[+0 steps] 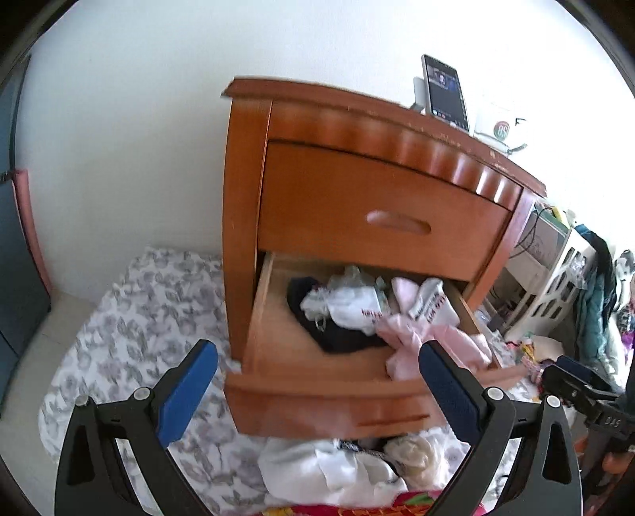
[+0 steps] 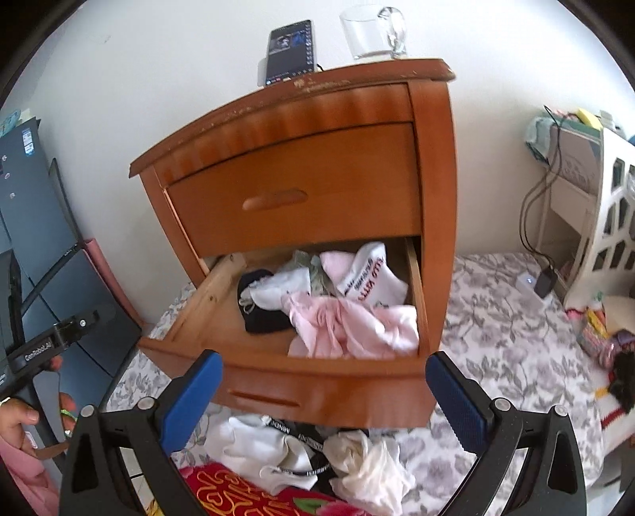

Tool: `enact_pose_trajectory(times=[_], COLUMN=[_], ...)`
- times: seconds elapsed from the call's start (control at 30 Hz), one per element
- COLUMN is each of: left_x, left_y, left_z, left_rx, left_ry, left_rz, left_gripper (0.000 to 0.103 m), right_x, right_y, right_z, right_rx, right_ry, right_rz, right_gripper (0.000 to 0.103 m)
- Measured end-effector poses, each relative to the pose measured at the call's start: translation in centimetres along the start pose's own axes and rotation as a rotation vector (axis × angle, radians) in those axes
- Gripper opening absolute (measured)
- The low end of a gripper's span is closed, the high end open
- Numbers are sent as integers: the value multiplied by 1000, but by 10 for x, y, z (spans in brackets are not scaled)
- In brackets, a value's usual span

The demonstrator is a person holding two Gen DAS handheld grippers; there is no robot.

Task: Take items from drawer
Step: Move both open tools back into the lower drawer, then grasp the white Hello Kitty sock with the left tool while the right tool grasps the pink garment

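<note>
A wooden nightstand has its lower drawer (image 1: 317,401) (image 2: 329,381) pulled out. Inside lie a pink garment (image 1: 432,345) (image 2: 349,325), white lettered socks (image 1: 430,303) (image 2: 369,274), a white cloth (image 1: 341,305) (image 2: 278,291) and a black item (image 1: 337,337) (image 2: 262,313). My left gripper (image 1: 317,393) is open in front of the drawer, holding nothing. My right gripper (image 2: 323,397) is also open before the drawer front, empty. White clothes (image 1: 329,468) (image 2: 301,452) lie on the floor cloth below the drawer.
The upper drawer (image 1: 381,214) (image 2: 297,186) is closed. A phone (image 1: 444,91) (image 2: 289,49) and a glass mug (image 2: 373,31) stand on top. A floral sheet (image 1: 139,329) (image 2: 516,325) covers the floor. A white rack (image 2: 611,222) stands right, a dark panel (image 2: 47,254) left, and a hand (image 2: 20,420) shows.
</note>
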State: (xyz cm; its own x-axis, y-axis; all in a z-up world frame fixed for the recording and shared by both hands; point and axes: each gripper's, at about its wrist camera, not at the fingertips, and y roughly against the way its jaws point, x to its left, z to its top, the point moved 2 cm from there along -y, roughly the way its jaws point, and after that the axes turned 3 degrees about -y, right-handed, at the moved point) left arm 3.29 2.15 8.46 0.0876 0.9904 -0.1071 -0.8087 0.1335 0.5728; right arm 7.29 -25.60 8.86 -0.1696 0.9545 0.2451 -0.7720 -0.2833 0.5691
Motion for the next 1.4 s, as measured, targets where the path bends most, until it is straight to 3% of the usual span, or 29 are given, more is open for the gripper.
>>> enact_pose_trajectory(times=[0.27, 0.43, 0.67, 0.93, 1.1, 1.3, 1.4], left_x=[-7, -10, 0, 3, 7, 10, 11], left_y=[-33, -64, -108, -144, -165, -198, -211], left_z=[18, 21, 30, 34, 35, 35, 35], left_rx=[101, 218, 355, 436, 489, 565, 593], left_ry=[-41, -43, 54, 104, 141, 156, 174], left_rz=[-10, -47, -111, -95, -96, -67, -63], left_gripper=[101, 101, 101, 101, 101, 101, 101], right_x=[-6, -18, -30, -37, -31, -26, -24], right_y=[-33, -66, -107, -146, -164, -179, -183], right_z=[32, 42, 46, 47, 39, 34, 33], right_rx=[56, 168, 295, 399, 459, 510, 527], right_ry=[31, 38, 80, 105, 129, 157, 172], right_rz=[29, 42, -1, -44, -38, -64, -72], right_gripper=[103, 103, 102, 86, 81, 67, 53])
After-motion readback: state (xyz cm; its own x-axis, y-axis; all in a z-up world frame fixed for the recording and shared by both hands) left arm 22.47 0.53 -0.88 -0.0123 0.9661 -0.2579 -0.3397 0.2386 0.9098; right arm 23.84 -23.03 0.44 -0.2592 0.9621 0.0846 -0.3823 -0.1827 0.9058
